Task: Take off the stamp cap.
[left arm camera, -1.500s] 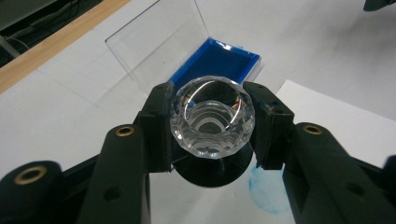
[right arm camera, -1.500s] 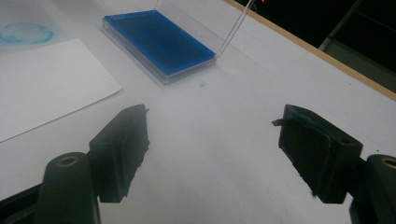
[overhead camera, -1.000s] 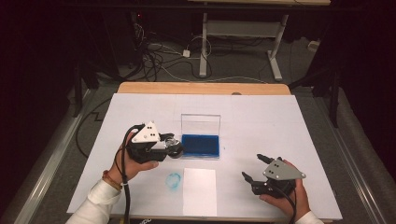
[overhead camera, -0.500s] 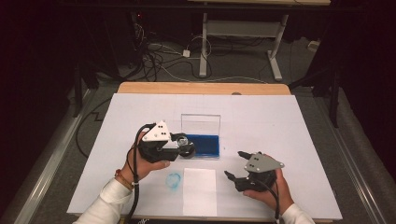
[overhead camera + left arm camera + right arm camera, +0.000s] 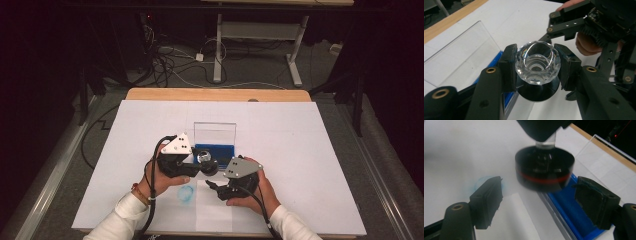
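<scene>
- While the left gripper [image 5: 537, 67] clamps the stamp [image 5: 537, 66] by its faceted clear knob, the round black base with a red band hangs below, over the near edge of the blue ink pad [image 5: 571, 207].
- Right gripper [image 5: 537, 202], its jaws just narrowing yet empty, closes in beneath the base; a careless bump could knock the slick knob loose.
- Beyond stands the clear lid [image 5: 215, 132], upright.

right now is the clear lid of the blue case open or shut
Open: the clear lid stands upright behind the blue tray in the high view.
</scene>
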Motion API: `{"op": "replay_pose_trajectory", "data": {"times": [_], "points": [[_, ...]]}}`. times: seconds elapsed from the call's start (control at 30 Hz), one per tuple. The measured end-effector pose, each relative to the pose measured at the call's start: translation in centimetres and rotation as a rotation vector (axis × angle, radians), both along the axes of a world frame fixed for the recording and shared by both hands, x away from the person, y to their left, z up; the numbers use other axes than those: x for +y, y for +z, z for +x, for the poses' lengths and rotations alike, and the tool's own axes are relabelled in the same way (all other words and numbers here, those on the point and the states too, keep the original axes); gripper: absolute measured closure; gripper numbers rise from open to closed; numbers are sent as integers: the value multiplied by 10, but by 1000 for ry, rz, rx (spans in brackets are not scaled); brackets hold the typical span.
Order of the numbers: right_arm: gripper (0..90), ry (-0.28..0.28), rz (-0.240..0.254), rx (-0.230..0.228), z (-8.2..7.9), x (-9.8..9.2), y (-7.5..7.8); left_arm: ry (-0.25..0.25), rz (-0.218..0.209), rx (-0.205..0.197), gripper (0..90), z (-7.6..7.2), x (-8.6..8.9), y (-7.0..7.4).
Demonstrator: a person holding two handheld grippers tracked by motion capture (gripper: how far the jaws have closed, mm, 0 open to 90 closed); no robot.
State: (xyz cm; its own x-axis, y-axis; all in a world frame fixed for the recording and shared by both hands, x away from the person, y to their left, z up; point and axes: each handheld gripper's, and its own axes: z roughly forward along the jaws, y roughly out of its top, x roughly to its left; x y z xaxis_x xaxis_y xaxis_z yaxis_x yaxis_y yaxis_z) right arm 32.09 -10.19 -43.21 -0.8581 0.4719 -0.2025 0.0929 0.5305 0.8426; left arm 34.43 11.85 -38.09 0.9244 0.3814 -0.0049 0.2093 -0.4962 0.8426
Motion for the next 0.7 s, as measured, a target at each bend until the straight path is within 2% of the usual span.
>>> {"op": "replay_pose_trajectory", "data": {"times": [0.1, 0.2, 0.3, 0.4, 0.63, 0.7], "points": [[261, 5, -1, -1, 0, 4, -2, -13, -4, 10, 545, -2, -1, -1], [288, 10, 25, -12, -1, 5, -2, -22, -22, 23, 545, -3, -2, -1], [291, 23, 40, 6, -2, 3, -3, -23, -24, 22, 545, -4, -3, -1], [279, 27, 27, 5, -6, 2, -1, -21, -26, 18, 545, -5, -3, -1], [289, -3, 29, 10, -4, 2, -4, -37, -55, 24, 545, -6, -3, -1], [308, -10, 37, 20, -3, 1, -5, -45, -52, 17, 544, -8, -4, -1]]}}
